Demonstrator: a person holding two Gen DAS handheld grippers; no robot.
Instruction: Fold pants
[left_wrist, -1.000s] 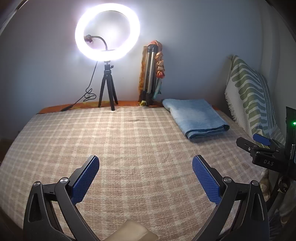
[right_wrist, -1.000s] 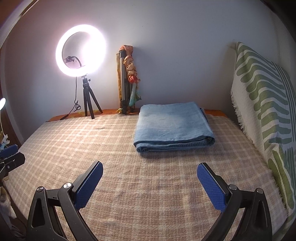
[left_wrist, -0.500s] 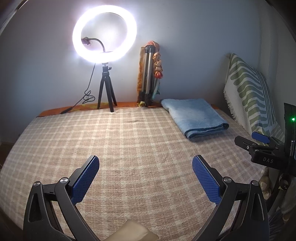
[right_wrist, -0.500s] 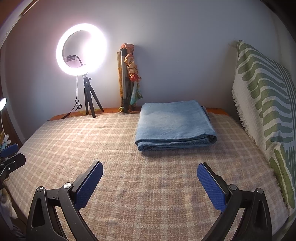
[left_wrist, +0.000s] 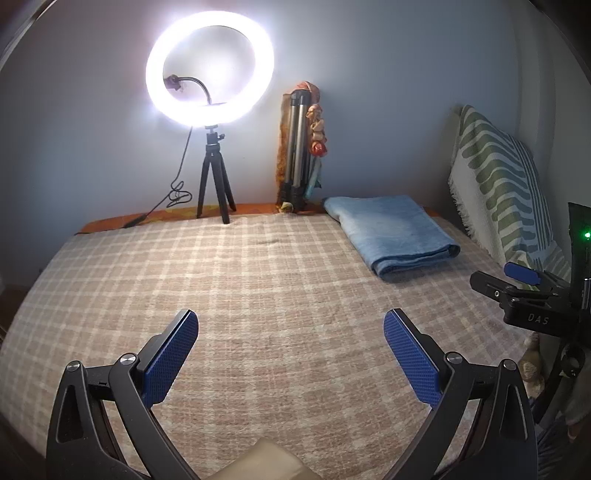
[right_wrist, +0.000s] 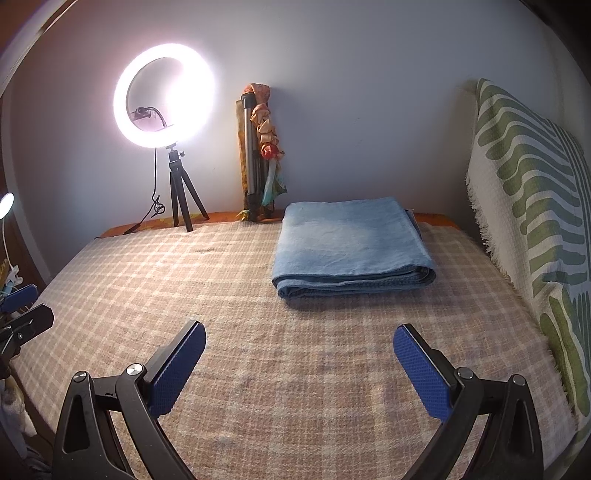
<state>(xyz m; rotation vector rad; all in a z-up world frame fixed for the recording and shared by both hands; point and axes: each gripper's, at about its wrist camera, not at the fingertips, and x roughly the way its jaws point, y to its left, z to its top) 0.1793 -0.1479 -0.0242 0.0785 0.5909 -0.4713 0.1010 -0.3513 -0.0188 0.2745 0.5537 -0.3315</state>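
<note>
Left wrist view
Containers: none seen.
Surface: checked beige bedspread (left_wrist: 258, 295) across the bed, an orange strip showing along its far edge.
Room: lit ring light (left_wrist: 209, 66) on a small black tripod at the far edge; folded tripod (left_wrist: 297, 147) wrapped in cloth against the pale wall; green-patterned throw (left_wrist: 506, 192) upright on the right.
Left gripper (left_wrist: 291, 336): jaws spread wide, blue pads bare, nothing between them.
Pants (left_wrist: 393, 232): folded blue stack lying flat at the far right, well apart from the jaws, ahead and right of the right pad.
Right gripper (left_wrist: 517, 280): seen side-on at the right edge, fingers apart.

Right wrist view
Surface: same bedspread (right_wrist: 221, 295).
Room: ring light (right_wrist: 164, 96) far left; folded tripod (right_wrist: 255, 155) beside it; throw (right_wrist: 535, 206) on the right.
Right gripper (right_wrist: 299, 350): jaws wide apart, holding nothing.
Pants (right_wrist: 351, 243): folded, straight ahead beyond the jaws, not touching, folded edge facing the camera.
Left gripper (right_wrist: 18, 310): partly visible at the left edge.
</note>
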